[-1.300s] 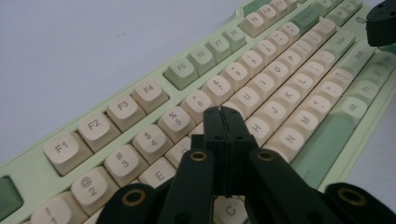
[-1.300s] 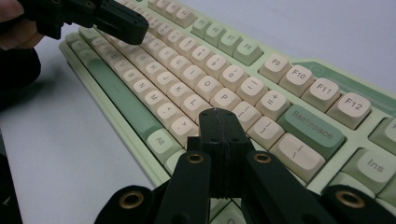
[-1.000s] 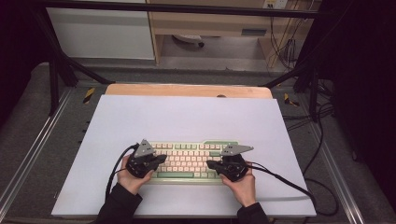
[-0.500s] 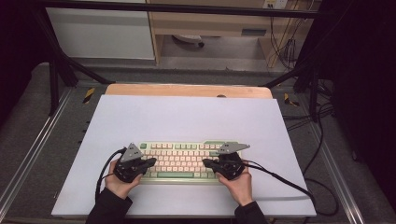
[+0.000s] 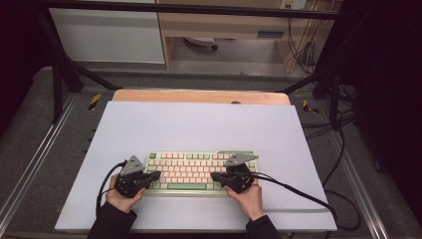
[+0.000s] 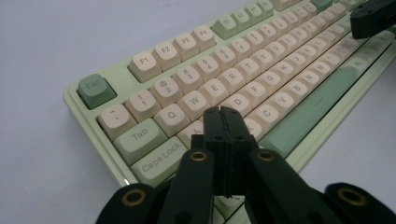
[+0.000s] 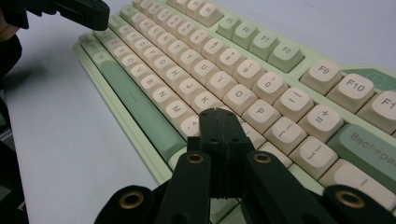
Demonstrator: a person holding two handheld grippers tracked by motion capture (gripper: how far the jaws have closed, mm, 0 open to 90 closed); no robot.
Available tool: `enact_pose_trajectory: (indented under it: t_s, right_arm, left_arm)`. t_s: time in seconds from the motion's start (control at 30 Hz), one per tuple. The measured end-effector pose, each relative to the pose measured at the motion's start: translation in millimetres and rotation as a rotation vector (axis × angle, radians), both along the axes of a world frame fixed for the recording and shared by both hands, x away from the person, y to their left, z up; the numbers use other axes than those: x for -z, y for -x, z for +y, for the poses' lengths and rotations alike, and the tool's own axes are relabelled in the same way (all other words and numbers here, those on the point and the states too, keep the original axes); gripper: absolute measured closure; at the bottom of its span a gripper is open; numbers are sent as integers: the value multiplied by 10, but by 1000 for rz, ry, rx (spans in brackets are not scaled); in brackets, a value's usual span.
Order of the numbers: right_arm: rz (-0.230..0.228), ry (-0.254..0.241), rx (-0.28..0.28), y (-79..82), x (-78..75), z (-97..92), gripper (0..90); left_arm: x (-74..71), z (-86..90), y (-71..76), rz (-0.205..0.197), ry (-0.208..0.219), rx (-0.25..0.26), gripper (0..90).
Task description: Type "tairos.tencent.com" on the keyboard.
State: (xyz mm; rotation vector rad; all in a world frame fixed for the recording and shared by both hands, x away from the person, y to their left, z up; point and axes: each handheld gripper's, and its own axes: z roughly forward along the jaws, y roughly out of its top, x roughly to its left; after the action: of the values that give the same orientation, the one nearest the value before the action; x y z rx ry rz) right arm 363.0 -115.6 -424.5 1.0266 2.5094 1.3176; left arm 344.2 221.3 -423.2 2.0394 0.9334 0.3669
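A pale green keyboard (image 5: 194,172) with cream keys lies near the front of the white table mat. My left gripper (image 5: 155,176) hovers over the keyboard's left end, jaws shut with nothing between them; in the left gripper view its tips (image 6: 221,112) sit above the A and S keys of the keyboard (image 6: 196,84). Over the right end, my right gripper (image 5: 215,176) points inward, also shut and empty. Its closed tips (image 7: 219,113) hang above the keys near L and P of the keyboard (image 7: 243,79).
The white mat (image 5: 199,129) covers a wooden table (image 5: 199,96) with bare surface behind the keyboard. Black cables (image 5: 298,191) trail from both grippers across the mat. Metal frame rails (image 5: 30,164) run along both sides, and shelving stands at the back.
My left hand has slid leftward along the keyboard, from its left-middle to its left end. The right hand has stayed put. Both pairs of jaws remain shut.
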Motion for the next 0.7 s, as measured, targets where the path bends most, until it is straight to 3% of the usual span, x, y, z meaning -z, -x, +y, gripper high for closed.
enact_pose_trajectory:
  t_s: [0.7]
  right_arm:
    - [10, 24, -14, -6, 109, 55, 900]
  left_arm:
    - [25, 10, -11, 5, 0, -1, 899]
